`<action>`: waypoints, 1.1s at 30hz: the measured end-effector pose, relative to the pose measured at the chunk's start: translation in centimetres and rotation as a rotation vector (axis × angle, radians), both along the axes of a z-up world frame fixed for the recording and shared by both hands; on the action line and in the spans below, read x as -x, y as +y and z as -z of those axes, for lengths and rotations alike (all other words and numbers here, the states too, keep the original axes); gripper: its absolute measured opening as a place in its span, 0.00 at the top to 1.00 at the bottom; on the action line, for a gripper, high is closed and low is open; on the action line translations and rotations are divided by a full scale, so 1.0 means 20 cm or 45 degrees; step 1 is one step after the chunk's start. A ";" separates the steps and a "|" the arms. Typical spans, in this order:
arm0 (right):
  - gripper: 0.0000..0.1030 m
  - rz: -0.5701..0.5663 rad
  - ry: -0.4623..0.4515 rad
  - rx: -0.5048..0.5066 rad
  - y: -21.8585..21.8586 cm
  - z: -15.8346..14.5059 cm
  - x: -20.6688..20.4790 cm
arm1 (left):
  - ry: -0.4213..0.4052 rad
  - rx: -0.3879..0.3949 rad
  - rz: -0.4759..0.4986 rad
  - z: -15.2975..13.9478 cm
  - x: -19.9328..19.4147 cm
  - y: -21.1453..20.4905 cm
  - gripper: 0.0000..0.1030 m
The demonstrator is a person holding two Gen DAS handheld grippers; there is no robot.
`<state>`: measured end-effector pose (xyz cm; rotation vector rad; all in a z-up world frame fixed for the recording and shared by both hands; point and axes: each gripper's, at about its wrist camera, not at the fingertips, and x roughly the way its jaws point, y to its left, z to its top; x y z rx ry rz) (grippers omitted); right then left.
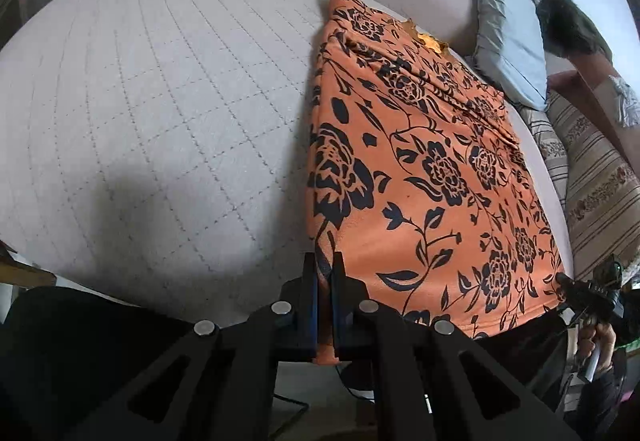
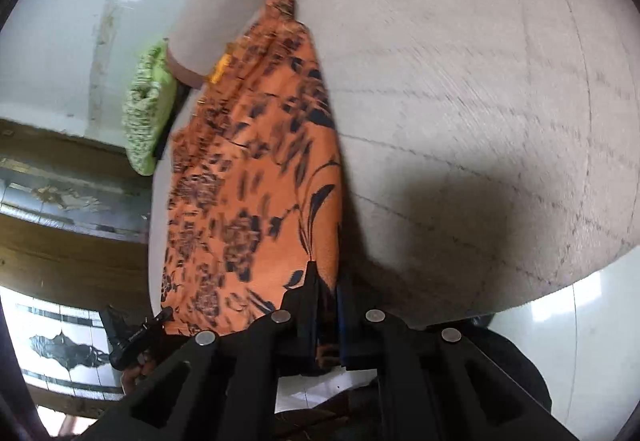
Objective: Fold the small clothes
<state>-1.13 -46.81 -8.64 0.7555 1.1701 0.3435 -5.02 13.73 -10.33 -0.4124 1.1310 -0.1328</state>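
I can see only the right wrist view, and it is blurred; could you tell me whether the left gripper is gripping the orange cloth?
Observer: Yes, the left gripper is shut on the near left corner of the orange floral cloth.
Operator: Thank you. Does the cloth lie smooth?
Observer: Mostly flat on the quilted bed, with creases bunched toward its far end.
Operator: Is anything beside it?
Observer: A striped cushion lies just beyond its right edge.
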 end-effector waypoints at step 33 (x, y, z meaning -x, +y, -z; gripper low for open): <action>0.21 -0.052 -0.160 -0.117 0.13 -0.35 -1.03 | -0.342 0.012 0.178 -0.37 -1.12 -0.09 0.95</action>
